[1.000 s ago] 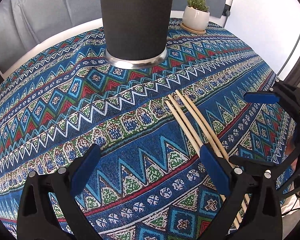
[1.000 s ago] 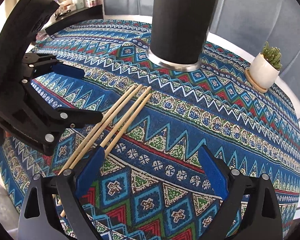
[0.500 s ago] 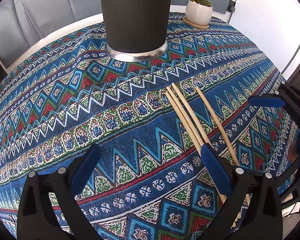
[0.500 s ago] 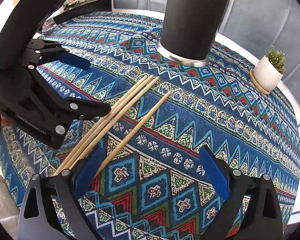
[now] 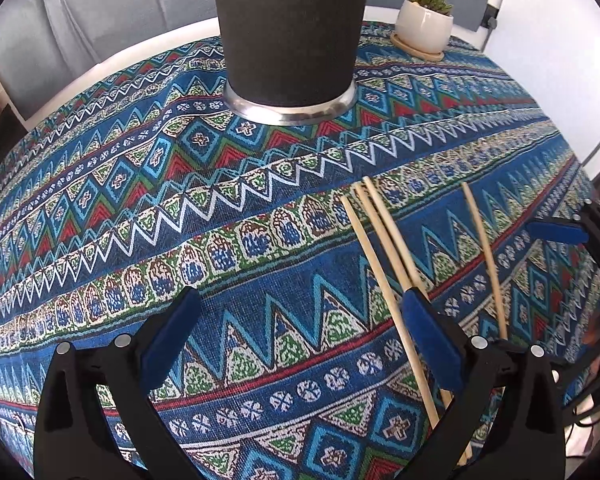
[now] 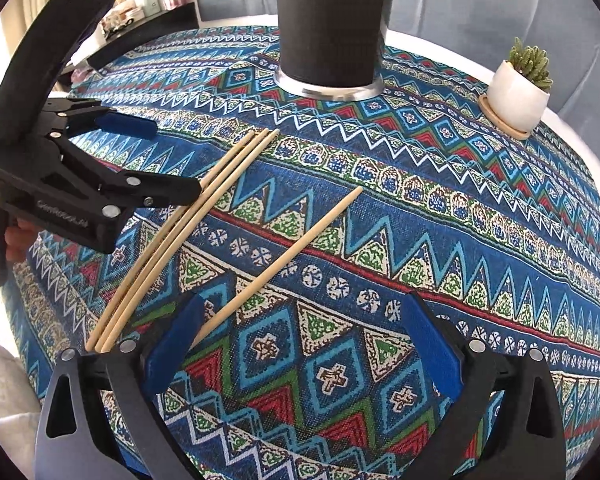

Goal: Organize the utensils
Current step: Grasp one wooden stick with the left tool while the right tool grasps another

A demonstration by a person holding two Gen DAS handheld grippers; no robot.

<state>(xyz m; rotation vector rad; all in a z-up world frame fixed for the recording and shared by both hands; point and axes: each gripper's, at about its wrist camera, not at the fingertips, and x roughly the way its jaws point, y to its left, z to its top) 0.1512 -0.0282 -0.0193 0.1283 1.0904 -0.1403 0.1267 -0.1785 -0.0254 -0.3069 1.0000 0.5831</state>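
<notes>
Three wooden chopsticks lie bundled on the patterned tablecloth, and a single chopstick lies apart to their right. They also show in the left wrist view, the bundle and the single chopstick. A tall black cylindrical holder with a steel base stands at the back; it also shows in the right wrist view. My left gripper is open and empty, left of the bundle. My right gripper is open and empty, with the single chopstick's near end beside its left finger.
A small potted cactus in a white pot stands at the back right on a wooden coaster. The round table drops off at its edges. The left gripper appears at the left of the right wrist view.
One chopstick has separated from the bundle and now lies apart to the right. Both grippers have shifted slightly; both stay open.
</notes>
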